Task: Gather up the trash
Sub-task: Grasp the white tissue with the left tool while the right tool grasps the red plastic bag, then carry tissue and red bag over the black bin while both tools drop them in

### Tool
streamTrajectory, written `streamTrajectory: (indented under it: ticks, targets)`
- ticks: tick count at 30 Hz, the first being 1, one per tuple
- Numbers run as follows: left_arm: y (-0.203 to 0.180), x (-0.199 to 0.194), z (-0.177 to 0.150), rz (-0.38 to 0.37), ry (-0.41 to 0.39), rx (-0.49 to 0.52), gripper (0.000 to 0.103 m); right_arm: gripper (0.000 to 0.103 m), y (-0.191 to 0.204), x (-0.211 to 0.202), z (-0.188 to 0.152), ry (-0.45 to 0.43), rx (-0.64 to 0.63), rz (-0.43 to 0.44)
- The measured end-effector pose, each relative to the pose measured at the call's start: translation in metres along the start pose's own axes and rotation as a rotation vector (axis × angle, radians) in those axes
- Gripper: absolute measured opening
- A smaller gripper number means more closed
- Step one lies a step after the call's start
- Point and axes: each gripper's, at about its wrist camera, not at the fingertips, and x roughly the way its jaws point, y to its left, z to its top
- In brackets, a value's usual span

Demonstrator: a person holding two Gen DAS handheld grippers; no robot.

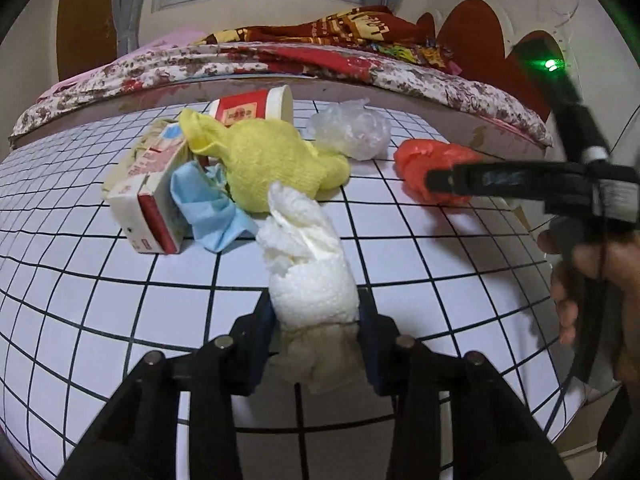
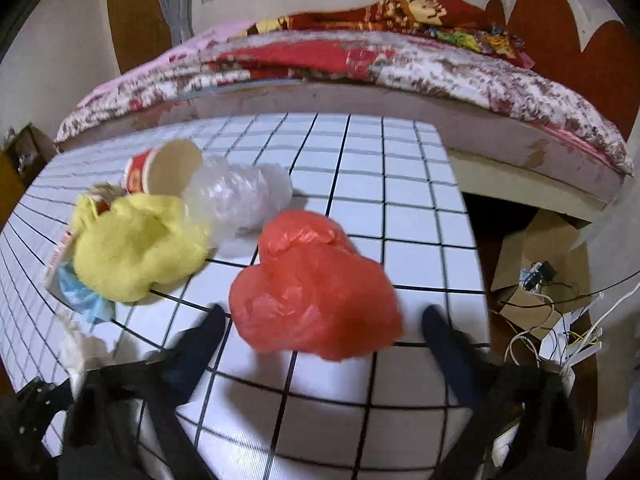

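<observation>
A crumpled white paper towel (image 1: 308, 264) stands up from the checked table (image 1: 80, 280), and my left gripper (image 1: 314, 320) is shut on its lower part, both pads pressing it. A red plastic bag (image 2: 316, 296) lies near the table's right edge. My right gripper (image 2: 324, 320) is open, with the bag between its widely spread fingers and neither visibly touching it. In the left wrist view, one right finger (image 1: 460, 178) lies across the red bag (image 1: 416, 160), and a hand (image 1: 588, 280) holds the tool.
More trash is piled at the back left: a yellow cloth (image 1: 272, 160), a tipped paper cup (image 1: 252, 108), a clear plastic bag (image 1: 352, 128), a blue mask (image 1: 204, 204) and a small carton (image 1: 148, 188). A bed (image 2: 360, 68) lies behind the table. A cardboard box (image 2: 540, 264) with cables sits on the floor to the right.
</observation>
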Motion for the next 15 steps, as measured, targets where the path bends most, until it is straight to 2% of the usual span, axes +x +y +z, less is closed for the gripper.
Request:
streamTrajectory:
  ticks: [1, 2, 7, 15]
  targets:
    - [0.0, -0.002, -0.001, -0.006, -0.003, 0.0, 0.04, 0.023, -0.003, -0.002, -0.004, 0.0, 0.013, 0.025]
    - [0.0, -0.003, -0.001, -0.007, -0.008, 0.001, 0.039, 0.022, -0.003, -0.007, -0.009, -0.013, 0.01, 0.029]
    - [-0.001, -0.019, -0.006, -0.013, -0.062, 0.004, 0.039, 0.021, -0.008, -0.057, -0.046, -0.109, -0.021, 0.012]
    - [-0.018, -0.043, -0.02, -0.035, -0.103, 0.009, 0.039, 0.021, -0.036, -0.12, -0.099, -0.177, 0.013, -0.001]
